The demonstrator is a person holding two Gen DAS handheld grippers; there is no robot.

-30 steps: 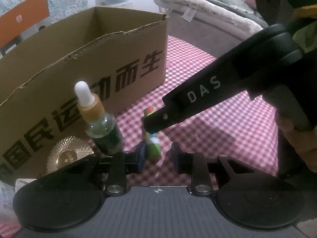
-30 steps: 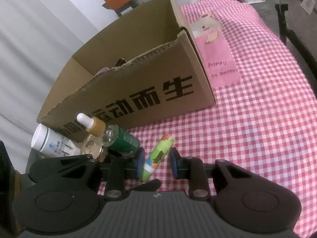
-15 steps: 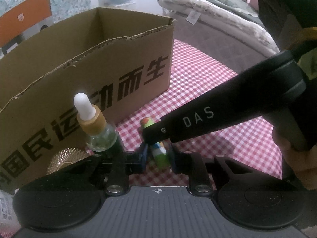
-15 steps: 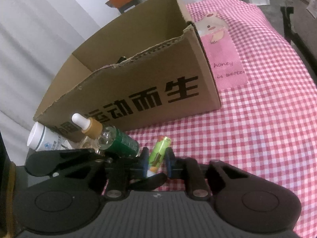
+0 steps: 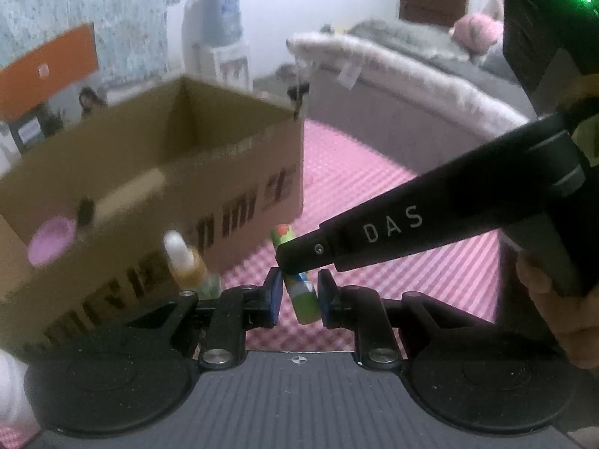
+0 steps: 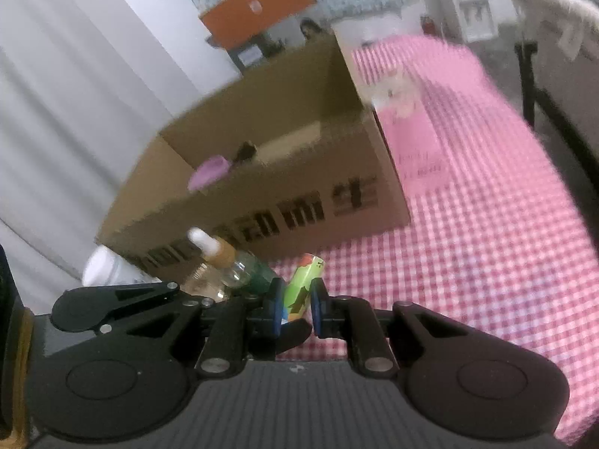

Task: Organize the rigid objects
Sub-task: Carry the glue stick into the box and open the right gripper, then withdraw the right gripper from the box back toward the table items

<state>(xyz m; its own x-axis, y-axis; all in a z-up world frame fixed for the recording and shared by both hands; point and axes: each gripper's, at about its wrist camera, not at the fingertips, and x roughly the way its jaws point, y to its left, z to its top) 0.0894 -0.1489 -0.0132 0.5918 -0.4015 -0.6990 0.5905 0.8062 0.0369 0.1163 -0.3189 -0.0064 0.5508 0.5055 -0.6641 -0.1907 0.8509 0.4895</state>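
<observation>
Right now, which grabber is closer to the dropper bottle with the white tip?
Left, though it's close. The left gripper has the dropper bottle just beside its left finger. The right gripper, coming in from the far side, sits farther over. Both are shut on the green tube.

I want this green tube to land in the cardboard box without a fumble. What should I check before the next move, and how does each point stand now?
1. Left gripper jaws clamped on the green tube: ok.
2. Right gripper jaws clamped on the same tube: ok.
3. Tube clear of the checked cloth: cannot tell; both views are blurred.
4. Cardboard box open on top: ok.
5. Free space inside the box: ok; a pink item and a dark one lie at one side only.
6. Dropper bottle out of the path: not ok; it stands close beside the left jaws.
</observation>
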